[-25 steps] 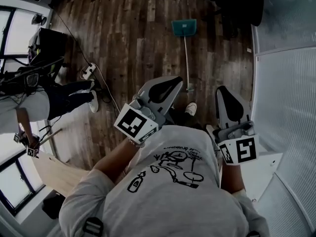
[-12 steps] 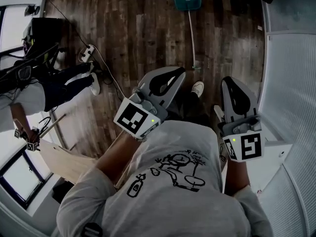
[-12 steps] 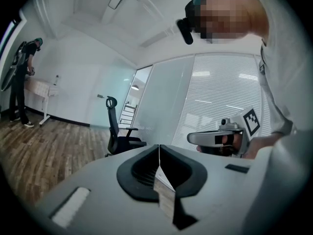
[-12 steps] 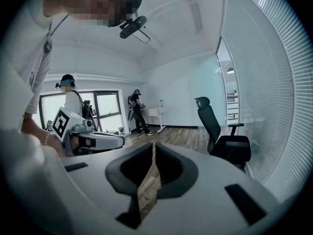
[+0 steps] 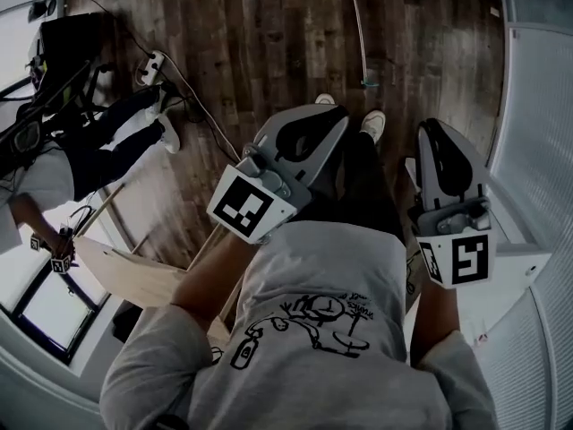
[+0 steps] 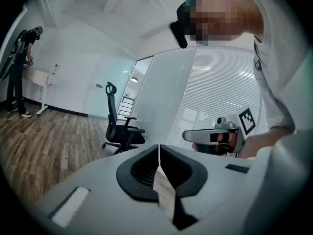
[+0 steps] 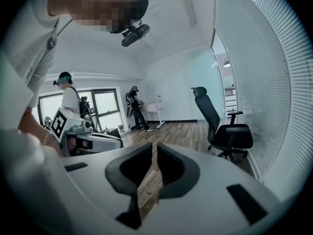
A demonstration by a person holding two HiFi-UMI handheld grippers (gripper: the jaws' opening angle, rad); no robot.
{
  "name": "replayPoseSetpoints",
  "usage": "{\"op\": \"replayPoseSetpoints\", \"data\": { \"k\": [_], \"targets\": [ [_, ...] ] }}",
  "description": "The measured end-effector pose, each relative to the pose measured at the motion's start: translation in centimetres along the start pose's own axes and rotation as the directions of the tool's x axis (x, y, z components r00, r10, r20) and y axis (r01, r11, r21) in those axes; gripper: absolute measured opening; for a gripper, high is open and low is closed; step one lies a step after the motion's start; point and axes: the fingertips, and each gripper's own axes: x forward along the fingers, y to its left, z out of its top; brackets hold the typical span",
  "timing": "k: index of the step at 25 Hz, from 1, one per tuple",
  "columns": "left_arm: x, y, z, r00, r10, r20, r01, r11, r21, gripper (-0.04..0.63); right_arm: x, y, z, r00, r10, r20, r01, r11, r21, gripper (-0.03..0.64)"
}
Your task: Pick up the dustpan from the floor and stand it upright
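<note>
**Both grippers clenched on nothing, dustpan flat on the floor ahead**

Nearest the head camera, a grey printed shirt (image 5: 313, 330) is seen, with both forearms stretched forward from it. The left gripper (image 6: 159, 153) is held with its jaws pressed together. Nothing is caught between them, and only a sliver of floor is seen through the seam. The right gripper (image 7: 154, 153) is likewise clenched on nothing. In the head view the two are carried side by side above the person's legs, each with a marker cube (image 5: 252, 206) turned up to the camera.

Just past the jaw tips, two pale shoes (image 5: 372, 124) are planted on the dark wooden floor (image 5: 260, 43). The dustpan (image 5: 360, 25) is found on that floor ahead of the feet. Only its thin handle is shown, its near end just beyond the right-hand shoe, and it runs away to the top edge, where the pan itself is cut off. It is touched by neither gripper and lies well apart from both.

Further off to the left, a white power strip (image 5: 152, 64) with its cable is laid on the boards, near the feet of a second person (image 5: 116, 146) in dark trousers. In the gripper views a black office chair (image 6: 120, 126) is seen beside a slatted blind (image 7: 274, 58). At the far end of the room a pale desk (image 7: 156, 109) is attended by another standing figure.
</note>
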Motion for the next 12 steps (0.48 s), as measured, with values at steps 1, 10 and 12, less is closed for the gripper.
{"op": "replayPoseSetpoints", "data": {
  "k": [1,10,12],
  "targets": [
    [0.2,0.3,-0.6,1.000,0.001,-0.002,-0.001,1.000,0.001,0.006,0.3,-0.1,-0.9,1.000,0.004,-0.006,-0.003,1.000,0.004,0.018],
    [2.7,2.2,-7.1,0.999,-0.033,-0.041,0.033,0.999,-0.010,0.006,2.5,-1.5,-8.5,0.998,0.008,-0.059,-0.007,1.000,0.018,0.020],
    [3.1,2.2,-9.1,0.998,-0.039,-0.044,0.039,0.999,-0.010,0.008,2.6,-1.9,-10.8,0.998,0.010,-0.070,-0.009,1.000,0.015,0.020]
  ]
}}
